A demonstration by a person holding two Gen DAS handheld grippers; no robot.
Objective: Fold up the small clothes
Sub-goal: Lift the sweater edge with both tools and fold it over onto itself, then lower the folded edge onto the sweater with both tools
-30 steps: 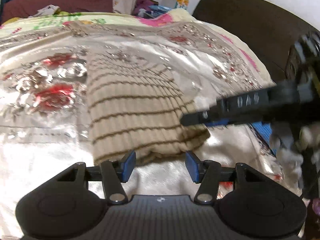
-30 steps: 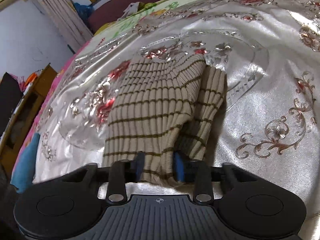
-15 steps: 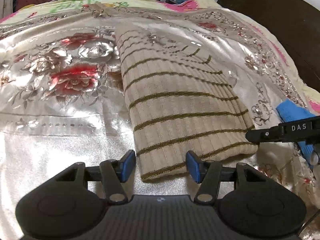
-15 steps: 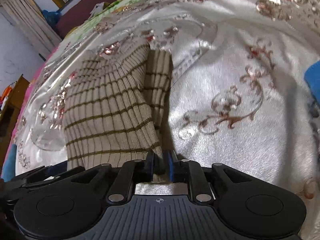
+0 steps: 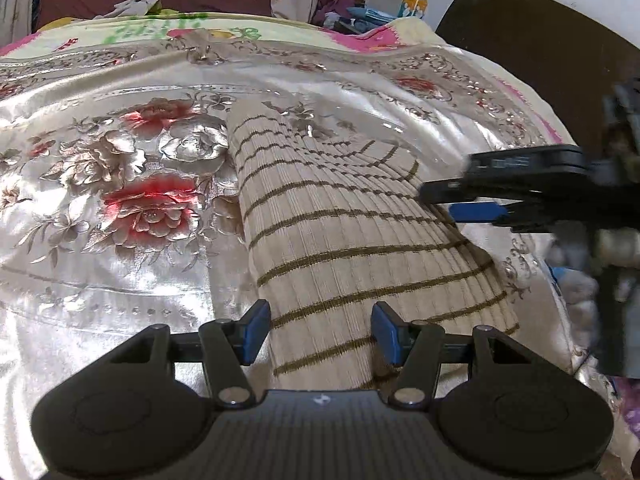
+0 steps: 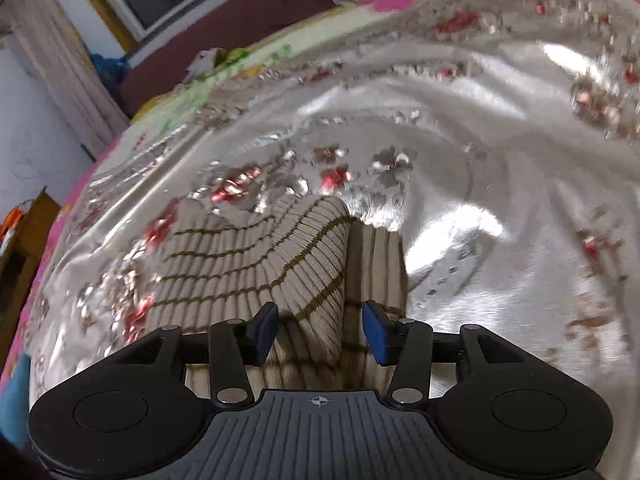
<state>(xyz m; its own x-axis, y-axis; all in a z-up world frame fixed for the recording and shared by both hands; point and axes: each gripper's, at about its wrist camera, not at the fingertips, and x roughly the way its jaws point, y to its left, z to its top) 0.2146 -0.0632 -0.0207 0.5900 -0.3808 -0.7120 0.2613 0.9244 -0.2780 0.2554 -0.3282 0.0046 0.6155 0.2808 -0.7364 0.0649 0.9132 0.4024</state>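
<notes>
Across the middle of the left wrist frame, a folded beige ribbed garment with olive stripes (image 5: 352,248) lies on a shiny silver floral bedspread (image 5: 120,200). Left hand-held gripper (image 5: 320,334) spread wide, jaws astride the garment's near edge, gripping nothing. Right hand-held gripper (image 6: 319,332) likewise wide apart above the fold; it enters the left view at right, blurred.
</notes>
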